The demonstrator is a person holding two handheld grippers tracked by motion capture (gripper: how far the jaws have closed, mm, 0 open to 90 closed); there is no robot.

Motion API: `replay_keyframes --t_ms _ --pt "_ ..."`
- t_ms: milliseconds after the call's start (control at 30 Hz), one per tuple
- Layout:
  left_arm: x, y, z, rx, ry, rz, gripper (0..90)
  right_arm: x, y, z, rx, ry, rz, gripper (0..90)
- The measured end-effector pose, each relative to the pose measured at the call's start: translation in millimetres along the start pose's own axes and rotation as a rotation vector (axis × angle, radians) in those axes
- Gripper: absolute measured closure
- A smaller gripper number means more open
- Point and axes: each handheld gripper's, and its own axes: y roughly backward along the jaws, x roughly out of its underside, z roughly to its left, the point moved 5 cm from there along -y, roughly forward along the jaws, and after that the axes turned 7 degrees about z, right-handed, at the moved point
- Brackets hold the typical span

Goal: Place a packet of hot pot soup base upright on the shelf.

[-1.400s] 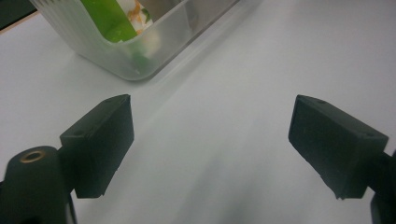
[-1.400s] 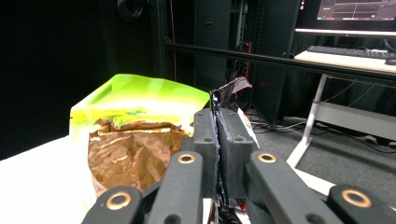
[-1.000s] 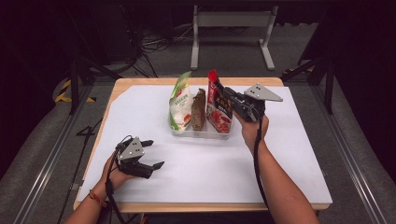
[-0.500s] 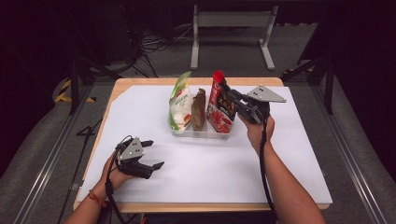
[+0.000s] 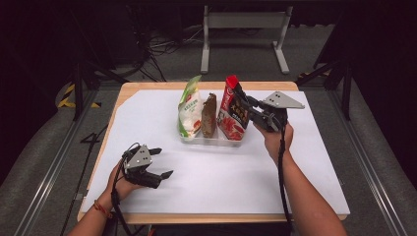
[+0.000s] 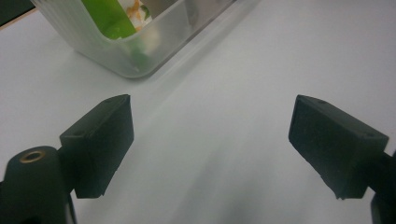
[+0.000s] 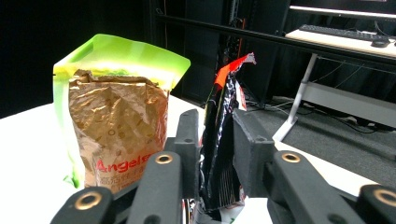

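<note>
A clear plastic tray (image 5: 206,140) at the table's middle holds three upright packets: a green one (image 5: 189,110), a brown one (image 5: 210,115) and a red-and-black one (image 5: 233,110). My right gripper (image 5: 242,107) reaches in level from the right, and its jaws have just been opening. In the right gripper view the red-and-black packet (image 7: 222,140) stands between the jaws of that gripper (image 7: 217,121), no longer squeezed. Left of it are the brown packet (image 7: 116,126) and the green one (image 7: 116,51). My left gripper (image 5: 164,161) rests open on the white sheet at the near left, holding nothing (image 6: 212,107); the tray's corner (image 6: 93,42) lies ahead of it.
A white sheet (image 5: 295,162) covers the wooden table (image 5: 123,93), with bare room on every side of the tray. Beyond the far edge stand a metal frame (image 5: 246,29) and cables on the dark floor.
The right gripper's jaws have spread a little around the red-and-black packet, which stays upright in the tray. The left gripper has not moved.
</note>
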Motion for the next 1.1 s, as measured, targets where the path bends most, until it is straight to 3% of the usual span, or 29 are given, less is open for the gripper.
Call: replay_keyframes --t_ms 333,467,667,1100 --pt "-0.6 -1.1 -1.4 -0.006 -0.005 -0.003 14.8 -1.4 6.8 -2.8 -0.004 0.022 0.045 63.6" --pt "-0.6 -1.0 -1.4 -0.009 -0.005 -0.005 14.8 -0.7 10.4 -4.3 0.002 0.026 0.055 53.0" --pt "-0.7 -2.1 -2.9 -0.007 -0.017 0.01 15.1 -0.9 15.5 -6.0 -0.001 0.043 0.069 45.6" --pt "0.2 -1.2 -2.0 -0.012 -0.017 0.013 14.9 3.5 27.8 -5.3 -0.008 0.061 0.104 37.1"
